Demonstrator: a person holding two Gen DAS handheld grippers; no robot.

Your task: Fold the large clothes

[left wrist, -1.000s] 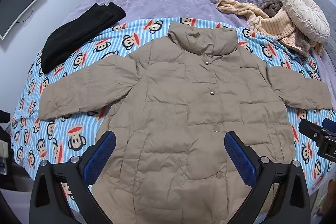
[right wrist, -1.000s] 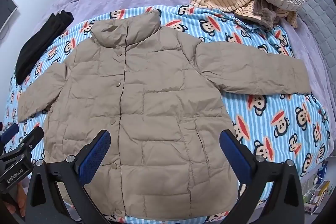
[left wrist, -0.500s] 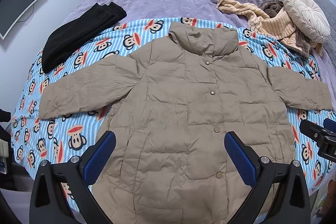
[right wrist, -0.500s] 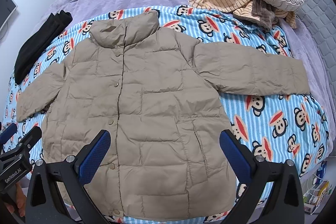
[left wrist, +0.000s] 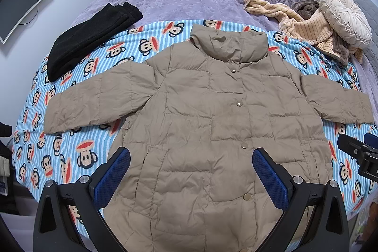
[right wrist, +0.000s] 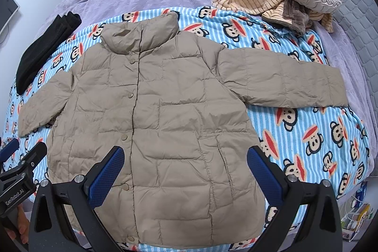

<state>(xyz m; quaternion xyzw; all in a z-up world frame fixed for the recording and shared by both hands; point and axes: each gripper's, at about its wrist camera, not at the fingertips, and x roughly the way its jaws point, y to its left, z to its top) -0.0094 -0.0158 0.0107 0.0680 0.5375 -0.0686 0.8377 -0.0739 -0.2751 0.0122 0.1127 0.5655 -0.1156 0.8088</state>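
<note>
Still hovering wide open and empty over the hem: left gripper and right gripper, barely shifting; tan puffer jacket lying flat, sleeves spread, on monkey-print blanket, folding not yet starting.

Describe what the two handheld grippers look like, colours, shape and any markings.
Both look alike: the left gripper and the right gripper each have two black angular fingers tipped with blue textured pads and fastened with silver screws. Seen from the right camera, the left gripper's black body carries white lettering reading GenRobot.AI. No cables show.
</note>
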